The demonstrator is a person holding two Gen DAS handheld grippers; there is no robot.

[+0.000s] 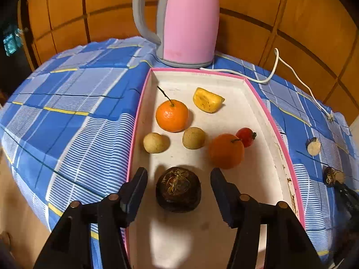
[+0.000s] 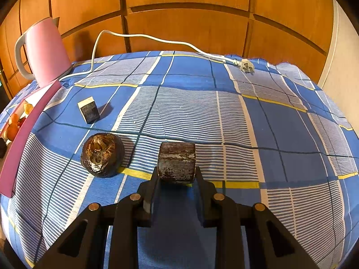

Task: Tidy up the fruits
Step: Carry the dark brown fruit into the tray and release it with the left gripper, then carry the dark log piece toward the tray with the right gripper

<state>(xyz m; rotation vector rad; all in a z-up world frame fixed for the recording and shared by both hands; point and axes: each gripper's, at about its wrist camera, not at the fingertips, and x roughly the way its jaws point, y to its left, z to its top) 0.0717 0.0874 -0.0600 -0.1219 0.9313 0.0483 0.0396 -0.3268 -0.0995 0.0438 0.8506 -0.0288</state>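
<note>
A white tray with a pink rim [image 1: 258,121] holds a stemmed tangerine [image 1: 172,116], a yellow fruit piece [image 1: 207,100], two tan round fruits [image 1: 154,142], an orange [image 1: 226,151] and a small red fruit [image 1: 246,136]. A dark brown round fruit [image 1: 178,189] lies on the tray's floor between the fingers of my left gripper [image 1: 178,179], which is open with gaps on both sides. My right gripper [image 2: 177,174] is shut on a dark brown cut cylinder piece [image 2: 176,164] just over the checked cloth. Another dark round fruit [image 2: 102,155] lies to its left.
A pink kettle [image 1: 188,20] stands behind the tray, and its white cord runs to a plug [image 2: 246,65] lying on the blue checked cloth. A small cut piece with a pale face [image 2: 89,109] lies near the tray's pink wall [image 2: 29,125]. Wooden panels rise behind the table.
</note>
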